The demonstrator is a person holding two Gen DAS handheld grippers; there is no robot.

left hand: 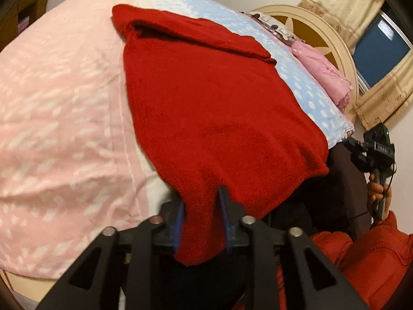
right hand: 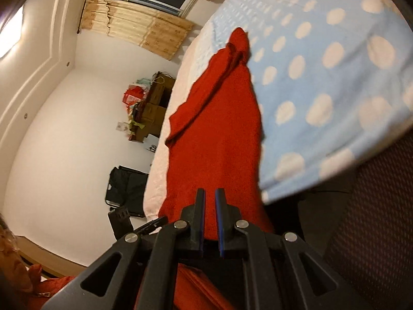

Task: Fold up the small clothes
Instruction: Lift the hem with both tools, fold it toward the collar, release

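Observation:
A red knit garment [left hand: 211, 98] lies spread on the bed, one sleeve folded across its far end, its near hem hanging over the bed edge. My left gripper [left hand: 202, 201] is shut on the near hem, red cloth bunched between its blue-padded fingers. In the right wrist view the same garment [right hand: 222, 134] runs away from me along the bed. My right gripper [right hand: 210, 196] is shut on the garment's near edge, its fingers a narrow gap apart with cloth between them. The right gripper also shows in the left wrist view [left hand: 371, 152], held by a hand.
The bed has a pink cover [left hand: 59, 108] and a blue polka-dot blanket [right hand: 322, 82]. Folded pink clothes [left hand: 325, 75] lie near the round headboard [left hand: 322, 33]. A window with curtains [right hand: 144, 2], stacked boxes [right hand: 152, 103] and a black bag [right hand: 126, 191] stand by the wall.

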